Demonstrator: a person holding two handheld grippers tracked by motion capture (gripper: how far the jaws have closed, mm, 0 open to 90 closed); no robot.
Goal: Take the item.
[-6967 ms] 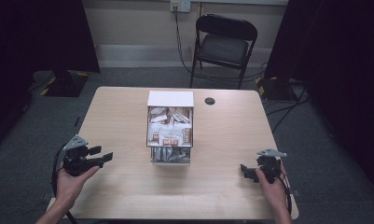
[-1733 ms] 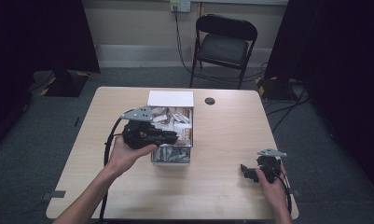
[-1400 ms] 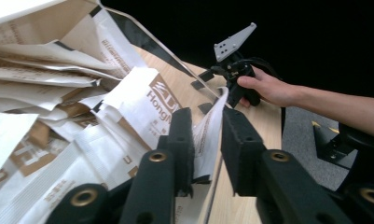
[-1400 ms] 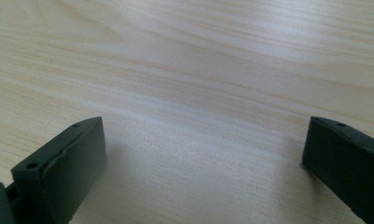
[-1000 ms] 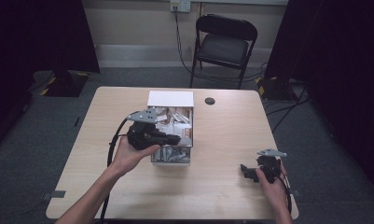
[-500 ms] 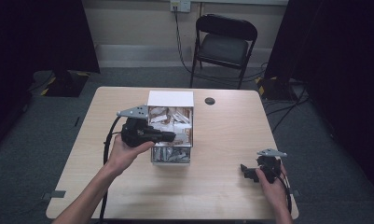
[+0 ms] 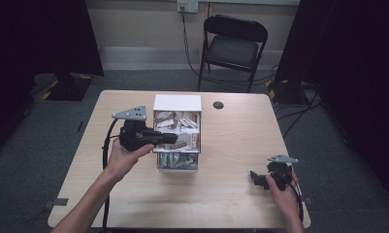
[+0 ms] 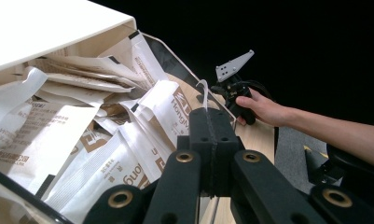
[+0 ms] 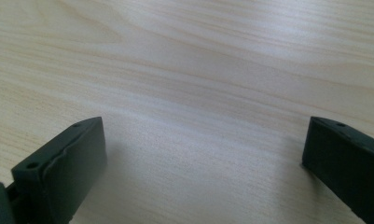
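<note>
Table (image 7: 231, 160): light wood-grain top, rounded corners; small black disc (image 7: 218, 105) near its far edge. Black folding chair (image 7: 235, 46) on the floor beyond the table.

Box (image 7: 177, 103): sits mid-table, slightly toward the far side; white opaque lid or back panel at the far end, clear walls on the near part; open on top. In the left gripper view the clear wall's rim runs just past the jaws.

Packets (image 8: 89, 154): box is stuffed with them; flat white paper sachets with brown printed bands and lettering, "Hong" readable on a couple; piled loose, overlapping at all angles, some creased; a few tilt up against the white end.

Left gripper (image 7: 175, 139): held level over the box's left wall, tips pointing in over the packets; jaws clenched together, pads meeting, nothing pinched between them as far as the frames show.

Right gripper (image 7: 254, 176): resting low at the table's near right corner, well apart from the box; jaws spread wide over bare wood, released, nothing between them.
</note>
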